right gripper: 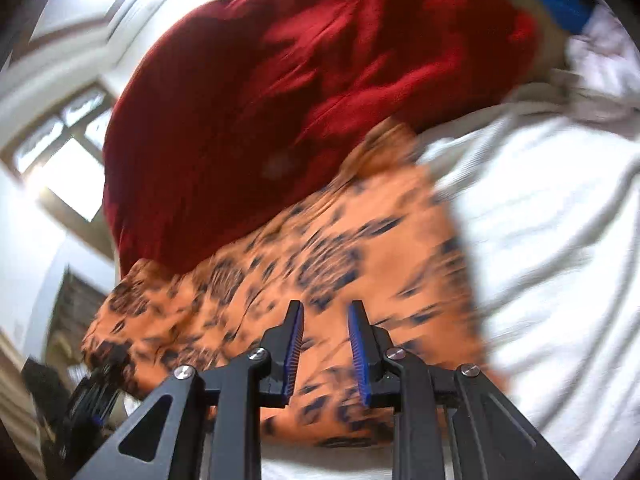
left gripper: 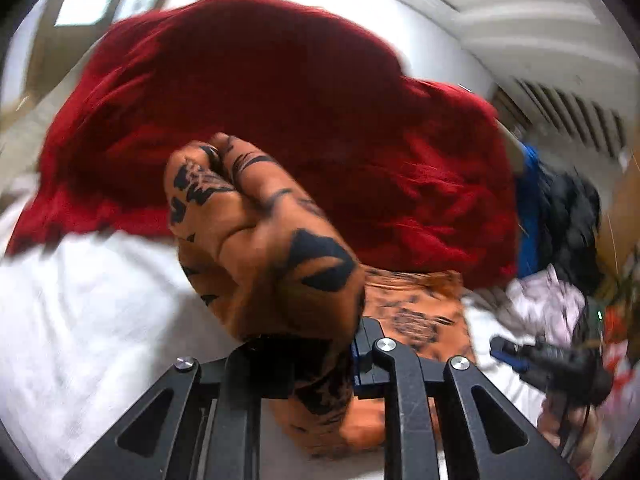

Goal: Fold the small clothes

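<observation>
Two claws work over a bed covered with a white sheet (right gripper: 560, 240). The left claw (left gripper: 316, 344) is clamped on a bunched fold of the orange black-patterned garment (left gripper: 260, 236), which rises from between its fingers and fills the middle of the left wrist view. More of the same cloth trails down to the sheet just right of the claw. In the right wrist view the orange garment (right gripper: 340, 248) lies spread on the sheet, reaching from the near edge of the bed toward its middle, and the picture is blurred, so the pattern reads only as dark smears. The right claw (right gripper: 325, 344) hangs just above this cloth with its blue-padded fingers (right gripper: 294, 344) a narrow gap apart and nothing between them. Whether the tips touch the cloth, I cannot tell.

Behind the orange garment a large dark red cloth (left gripper: 280, 92) lies in a loose heap across the far part of the bed, its near edge overlapping or touching the orange one. At the far right edge of the bed sit a blue item (left gripper: 528, 208), a black item (left gripper: 572, 216) and a pale pink cloth (left gripper: 548, 304), close together. The right claw also shows in the left wrist view (left gripper: 512, 350), low at the right side.
</observation>
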### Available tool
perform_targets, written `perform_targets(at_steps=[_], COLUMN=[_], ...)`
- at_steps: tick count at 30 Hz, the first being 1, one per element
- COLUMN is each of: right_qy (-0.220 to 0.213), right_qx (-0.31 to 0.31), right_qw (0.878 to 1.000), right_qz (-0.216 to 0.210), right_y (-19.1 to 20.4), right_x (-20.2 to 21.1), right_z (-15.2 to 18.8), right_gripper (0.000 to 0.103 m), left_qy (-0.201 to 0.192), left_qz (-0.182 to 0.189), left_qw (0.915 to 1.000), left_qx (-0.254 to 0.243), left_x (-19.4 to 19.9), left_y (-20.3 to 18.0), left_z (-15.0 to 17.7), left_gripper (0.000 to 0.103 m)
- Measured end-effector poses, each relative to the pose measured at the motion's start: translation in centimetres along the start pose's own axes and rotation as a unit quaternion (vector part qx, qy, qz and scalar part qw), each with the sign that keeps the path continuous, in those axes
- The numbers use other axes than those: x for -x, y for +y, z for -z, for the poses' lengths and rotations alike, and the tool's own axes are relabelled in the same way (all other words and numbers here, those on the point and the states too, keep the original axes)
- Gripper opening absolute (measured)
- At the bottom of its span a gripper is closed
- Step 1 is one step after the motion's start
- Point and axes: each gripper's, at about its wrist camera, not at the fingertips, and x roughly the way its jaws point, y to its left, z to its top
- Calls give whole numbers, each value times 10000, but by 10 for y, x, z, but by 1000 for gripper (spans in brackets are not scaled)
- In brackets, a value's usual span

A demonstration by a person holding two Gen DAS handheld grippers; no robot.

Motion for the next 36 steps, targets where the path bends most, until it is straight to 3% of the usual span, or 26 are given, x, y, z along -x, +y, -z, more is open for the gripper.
perform_targets(at_steps=[6, 7, 10, 12, 14, 15, 17, 18, 19, 21, 24, 27, 29, 31, 33, 36], right_qy=[-653, -692, -827, -857, -773, -720, -577, -508, -440, -381, -381, -91, 245, 867, 1244, 1035], right_qx=[-841, -927, -1194, -1338, -1411, -1397, -1267, -1161, -1026, -698, -9, 287, 391, 468, 257, 469], right_qw=[9943, 9933, 9894, 9872, 9868, 9873, 9898, 9913, 9927, 9950, 9970, 9973, 9986, 9930, 9881, 9890], right_qz=[32, 9, -46, -110, -179, -224, -305, -365, -449, -605, -667, -669, -272, 647, 868, 949], right_y=[-61, -66, -80, -87, -91, -92, -88, -83, -76, -56, -22, -3, -2, -17, -35, -20], right_x=[47, 51, 60, 65, 62, 60, 53, 49, 46, 41, 37, 24, 9, -19, -38, -28], right_z=[-26, -28, -36, -42, -46, -47, -47, -46, -44, -40, -33, -23, -14, -3, 5, -2], right_gripper=[24, 24, 25, 29, 29, 31, 35, 35, 35, 35, 35, 35, 35, 36, 36, 36], left_qy=[297, 474, 1190, 1698, 1843, 1759, 1378, 1155, 827, 603, 689, 929, 1444, 2005, 2107, 2008], left_qz=[604, 754, 925, 1106, 1439, 1649, 1782, 1728, 1536, 1202, 711, 559, 219, 234, 451, 509], left_qw=[9912, 9872, 9761, 9692, 9665, 9662, 9708, 9747, 9811, 9869, 9913, 9905, 9835, 9748, 9744, 9747], left_qx=[-1143, -1325, -1565, -1399, -1061, -912, -827, -827, -842, -891, -868, -849, -1068, -951, -643, -846], left_x=[-39, -53, -88, -99, -92, -80, -55, -47, -33, -24, -29, -43, -67, -86, -86, -75], left_y=[-134, -161, -193, -186, -164, -149, -125, -119, -103, -85, -57, -44, -42, -29, -19, -17], left_z=[5, 14, 41, 55, 60, 56, 45, 41, 33, 23, 20, 34, 52, 74, 77, 61], left_gripper=[19, 20, 27, 29, 30, 37, 60, 72, 74, 74, 74, 74, 74, 75, 76, 76])
